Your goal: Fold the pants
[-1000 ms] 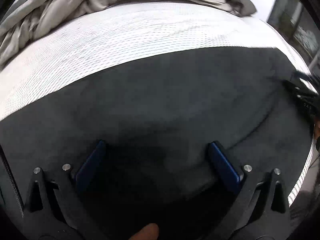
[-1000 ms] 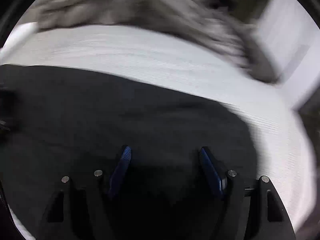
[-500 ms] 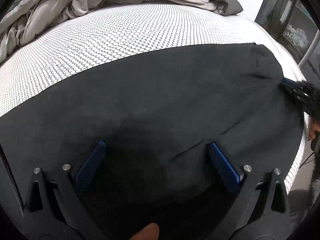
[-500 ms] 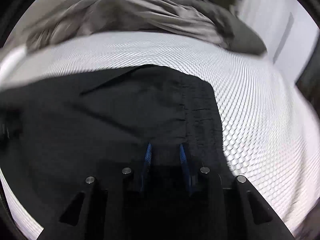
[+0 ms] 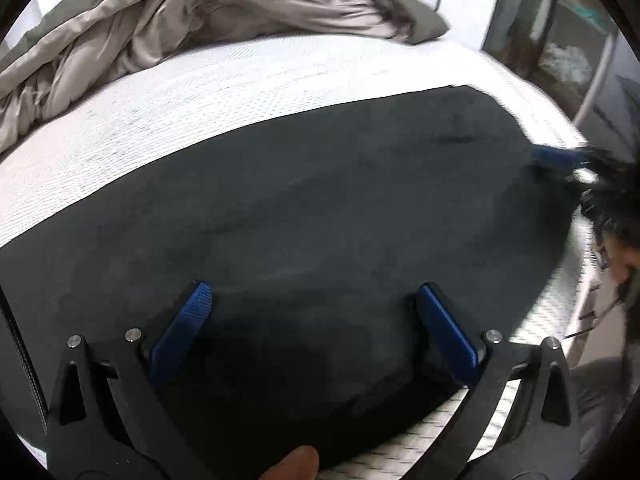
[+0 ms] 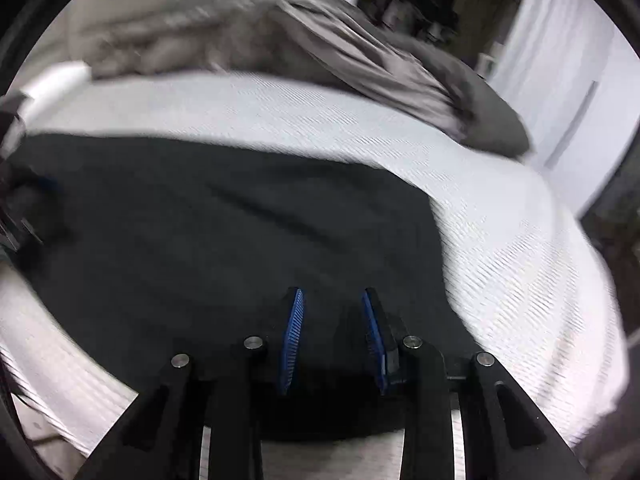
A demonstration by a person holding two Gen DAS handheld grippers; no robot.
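Observation:
Black pants (image 5: pixel 304 216) lie spread flat on a white textured mattress (image 5: pixel 200 96); they also fill the right wrist view (image 6: pixel 224 232). My left gripper (image 5: pixel 312 304) is open wide, low over the near part of the pants, holding nothing. My right gripper (image 6: pixel 332 304) has its blue pads close together with a fold of the black cloth between them near the pants' right end. The right gripper also shows blurred at the right edge of the left wrist view (image 5: pixel 560 158). The left gripper shows blurred at the left edge of the right wrist view (image 6: pixel 32 200).
A crumpled grey duvet (image 5: pixel 192 16) is heaped along the far side of the bed, also in the right wrist view (image 6: pixel 320 48). The mattress's near edge (image 5: pixel 552 320) drops off at the right. Furniture and a wall stand beyond the bed's right side.
My right gripper went from open to nearly closed on the cloth at the pants' right end. The left gripper stayed open and drew back a little over the pants.

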